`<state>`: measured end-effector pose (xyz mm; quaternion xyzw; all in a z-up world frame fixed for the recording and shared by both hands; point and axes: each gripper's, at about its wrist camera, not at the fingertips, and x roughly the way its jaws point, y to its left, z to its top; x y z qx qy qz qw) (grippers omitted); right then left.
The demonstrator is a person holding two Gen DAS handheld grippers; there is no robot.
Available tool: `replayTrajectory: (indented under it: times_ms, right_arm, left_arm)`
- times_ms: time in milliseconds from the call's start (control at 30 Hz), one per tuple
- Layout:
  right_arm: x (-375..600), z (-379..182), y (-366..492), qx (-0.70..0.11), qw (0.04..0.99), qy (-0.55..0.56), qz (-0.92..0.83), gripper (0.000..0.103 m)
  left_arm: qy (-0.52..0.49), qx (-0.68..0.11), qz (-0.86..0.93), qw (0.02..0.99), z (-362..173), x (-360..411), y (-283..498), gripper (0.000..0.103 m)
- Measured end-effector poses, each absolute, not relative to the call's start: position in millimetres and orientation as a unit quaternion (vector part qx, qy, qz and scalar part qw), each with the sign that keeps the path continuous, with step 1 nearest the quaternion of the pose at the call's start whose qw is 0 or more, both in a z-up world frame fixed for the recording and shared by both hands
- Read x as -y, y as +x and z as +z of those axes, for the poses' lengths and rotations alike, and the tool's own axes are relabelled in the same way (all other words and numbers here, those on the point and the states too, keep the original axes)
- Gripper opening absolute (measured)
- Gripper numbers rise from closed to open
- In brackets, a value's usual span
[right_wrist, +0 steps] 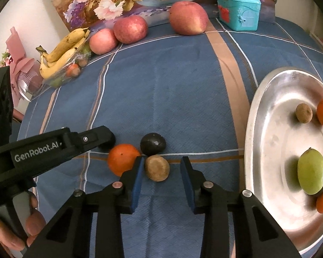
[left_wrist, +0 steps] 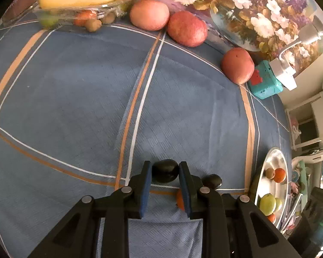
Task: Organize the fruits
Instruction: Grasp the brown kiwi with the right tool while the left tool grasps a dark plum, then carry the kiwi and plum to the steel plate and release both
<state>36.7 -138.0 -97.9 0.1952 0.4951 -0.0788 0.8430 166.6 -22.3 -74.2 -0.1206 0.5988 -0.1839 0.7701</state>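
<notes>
Left wrist view shows the left gripper (left_wrist: 164,172) pinching a dark fruit (left_wrist: 164,171), so lift straight while the right gripper (right_wrist: 162,167), jaws spread, closes squarely around the brown fruit (right_wrist: 157,167).

A brown kiwi (right_wrist: 157,168) is seen between the blue pads of the right hand-held gripper (right_wrist: 162,168), touched by the left pad while a gap is left at the right pad. Just left of that pad an orange (right_wrist: 121,161) is found, and just beyond the kiwi a dark avocado (right_wrist: 152,144). A silver tray (right_wrist: 267,111) holding fruit is set to the right on the blue checked surface (right_wrist: 172,90).
</notes>
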Motion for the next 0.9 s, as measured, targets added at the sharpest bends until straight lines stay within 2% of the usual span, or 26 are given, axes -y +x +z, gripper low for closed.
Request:
replayTrajectory:
  times_ms: [167,600,900]
  right_arm:
    - [137,-99,38,-0.492,0.841,0.212,-0.072,0.026]
    - [153,-68,26,-0.451,0.860,0.225,-0.079,0.025]
    - [205,-38,-8,-0.402,0.872,0.225,-0.166,0.025]
  left_arm:
    - [-0.125,-0.593,-0.182,0.774,-68,19,166,0.027]
    - [-0.137,-0.570,-0.188,0.788,-43,25,162,0.027]
    - [-0.095,-0.560,-0.236,0.789,-28,74,137,0.027]
